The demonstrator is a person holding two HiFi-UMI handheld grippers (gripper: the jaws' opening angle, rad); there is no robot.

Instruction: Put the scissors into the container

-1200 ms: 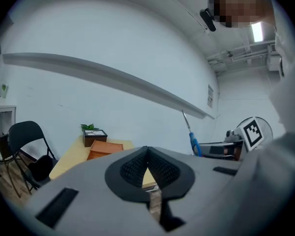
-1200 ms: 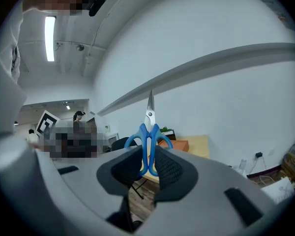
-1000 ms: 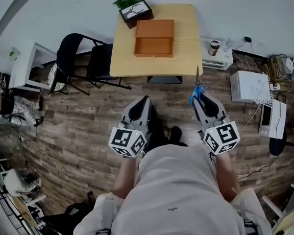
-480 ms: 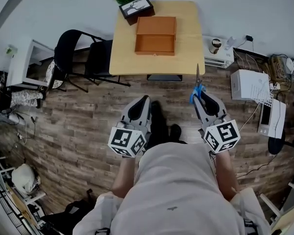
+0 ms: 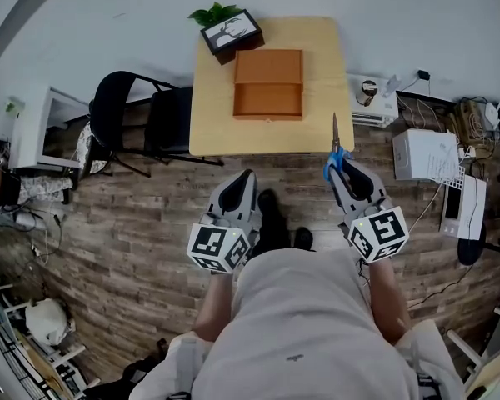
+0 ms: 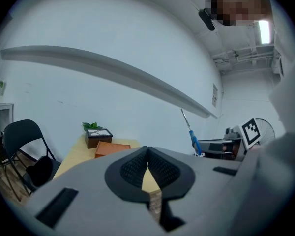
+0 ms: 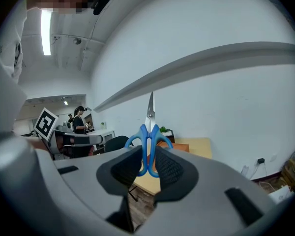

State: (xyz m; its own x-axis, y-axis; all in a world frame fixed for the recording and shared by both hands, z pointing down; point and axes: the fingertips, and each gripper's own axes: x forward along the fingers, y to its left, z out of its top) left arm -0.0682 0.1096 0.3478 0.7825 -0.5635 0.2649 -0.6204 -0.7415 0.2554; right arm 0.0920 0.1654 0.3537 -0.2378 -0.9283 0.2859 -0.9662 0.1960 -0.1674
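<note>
Clamped tight on the scissors point(image 7: 148, 149) with the right gripper point(image 7: 148, 162): both ribbed pads pressed against the blue handle loops, one from each side. Blades closed together, sticking straight out past the jaw tips, pointed away from the person and slightly up. Held in the air, touching nothing else; from the head view, lined up with the near right corner of the light wooden table point(image 5: 321, 73), with the gripper body back over the plank floor point(image 5: 150, 215).

Left gripper point(image 6: 147, 162) closed and empty: pad tips met at the front, only a thin wedge of gap behind them, with a glimpse of tabletop through it. Carried beside the right one, at about the same height, short of the table's near edge.

Orange wooden box point(image 5: 268, 84) lying open on the table, around the middle, well apart from the scissors and from both grippers. Behind it, at the far left corner of the table, a potted plant point(image 5: 227, 27) in a dark square pot, just beside the box. Black folding chair point(image 5: 137, 111) on the floor to the left of the table
</note>
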